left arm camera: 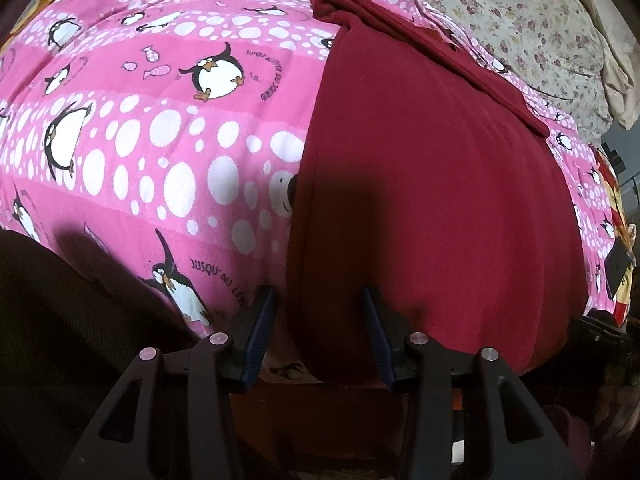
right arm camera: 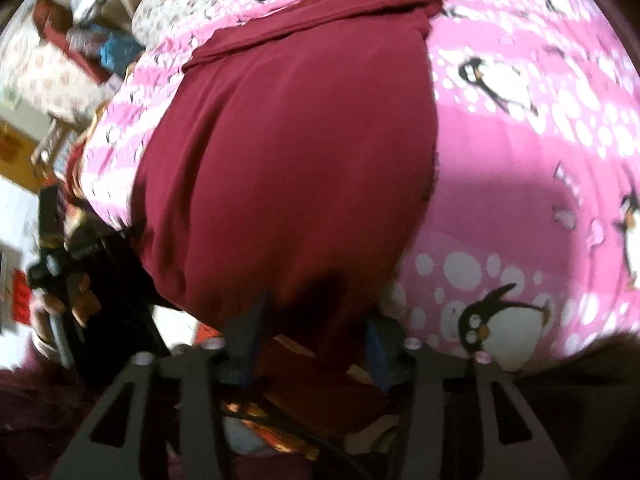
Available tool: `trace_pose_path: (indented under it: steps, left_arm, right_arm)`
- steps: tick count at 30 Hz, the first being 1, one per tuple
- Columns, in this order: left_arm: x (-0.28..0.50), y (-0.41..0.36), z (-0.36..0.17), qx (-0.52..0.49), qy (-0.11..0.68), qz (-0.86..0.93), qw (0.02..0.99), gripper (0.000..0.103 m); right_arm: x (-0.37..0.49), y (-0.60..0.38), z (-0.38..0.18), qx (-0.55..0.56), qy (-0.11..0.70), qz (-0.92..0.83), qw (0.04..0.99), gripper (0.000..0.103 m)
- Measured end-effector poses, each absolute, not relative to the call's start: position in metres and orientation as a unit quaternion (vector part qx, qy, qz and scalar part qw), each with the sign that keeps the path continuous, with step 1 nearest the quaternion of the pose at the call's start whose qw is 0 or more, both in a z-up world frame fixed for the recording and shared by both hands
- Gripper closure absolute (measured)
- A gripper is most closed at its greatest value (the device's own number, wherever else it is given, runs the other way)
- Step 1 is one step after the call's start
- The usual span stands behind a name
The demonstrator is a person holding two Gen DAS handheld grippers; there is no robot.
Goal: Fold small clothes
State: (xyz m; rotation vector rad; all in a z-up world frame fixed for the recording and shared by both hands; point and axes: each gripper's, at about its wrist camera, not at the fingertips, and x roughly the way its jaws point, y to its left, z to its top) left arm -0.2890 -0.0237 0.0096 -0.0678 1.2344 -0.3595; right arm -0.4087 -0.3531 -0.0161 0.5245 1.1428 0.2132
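A dark red garment (left arm camera: 432, 200) lies flat on the pink penguin blanket (left arm camera: 140, 140) over the bed; left gripper (left arm camera: 320, 336) and right gripper (right arm camera: 316, 332) straddle its near hem, jaws wide apart

There is one dark red piece of clothing (left arm camera: 432, 200). It lies on one pink penguin blanket (left arm camera: 140, 128). One flowery sheet (left arm camera: 520, 20) is behind the blanket. There are two grippers, the left gripper (left arm camera: 320, 312) and the right gripper (right arm camera: 316, 316), each with two fingers (left arm camera: 260, 320).
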Motion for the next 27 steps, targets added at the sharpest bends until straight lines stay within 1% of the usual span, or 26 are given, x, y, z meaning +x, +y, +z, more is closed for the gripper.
trace_pose_path:
  steps: [6, 8, 9, 10, 11, 12, 13, 14, 15, 18, 23, 27]
  left_arm:
    - [-0.290, -0.028, 0.010, -0.025, 0.572, -0.165, 0.803, 0.078]
    - [-0.290, -0.030, 0.009, -0.026, 0.571, -0.164, 0.804, 0.077]
    - [-0.291, -0.030, 0.009, -0.026, 0.570, -0.164, 0.804, 0.077]
    - [-0.291, -0.030, 0.009, -0.025, 0.570, -0.164, 0.805, 0.077]
    - [-0.291, -0.030, 0.009, -0.024, 0.570, -0.166, 0.804, 0.078]
    - [-0.292, -0.031, 0.009, -0.019, 0.569, -0.168, 0.805, 0.079]
    - [-0.292, -0.031, 0.010, -0.015, 0.568, -0.172, 0.805, 0.087]
    - [-0.294, -0.033, 0.011, -0.011, 0.568, -0.179, 0.803, 0.093]
    - [-0.295, -0.035, 0.012, -0.005, 0.567, -0.187, 0.802, 0.103]
    - [-0.297, -0.036, 0.018, -0.003, 0.563, -0.206, 0.801, 0.103]
    - [-0.287, -0.020, 0.037, -0.064, 0.558, -0.241, 0.792, 0.103]
    - [-0.276, -0.014, 0.069, -0.081, 0.518, -0.254, 0.813, 0.103]
  right_arm:
    - [-0.409, -0.347, -0.017, 0.231, 0.532, 0.098, 0.809, 0.038]
    - [-0.408, -0.346, -0.017, 0.226, 0.535, 0.094, 0.809, 0.041]
    - [-0.408, -0.345, -0.016, 0.218, 0.537, 0.090, 0.810, 0.046]
    - [-0.408, -0.345, -0.016, 0.211, 0.538, 0.087, 0.811, 0.054]
    - [-0.408, -0.345, -0.015, 0.206, 0.539, 0.084, 0.813, 0.059]
    - [-0.408, -0.345, -0.015, 0.205, 0.537, 0.083, 0.814, 0.069]
    - [-0.409, -0.346, -0.015, 0.207, 0.535, 0.085, 0.814, 0.077]
    - [-0.409, -0.346, -0.014, 0.210, 0.533, 0.090, 0.815, 0.081]
    - [-0.410, -0.346, -0.012, 0.208, 0.531, 0.093, 0.816, 0.084]
    - [-0.409, -0.342, -0.006, 0.202, 0.523, 0.108, 0.821, 0.087]
    - [-0.407, -0.350, 0.016, 0.232, 0.493, 0.145, 0.826, 0.088]
    - [-0.402, -0.366, 0.036, 0.278, 0.451, 0.170, 0.831, 0.088]
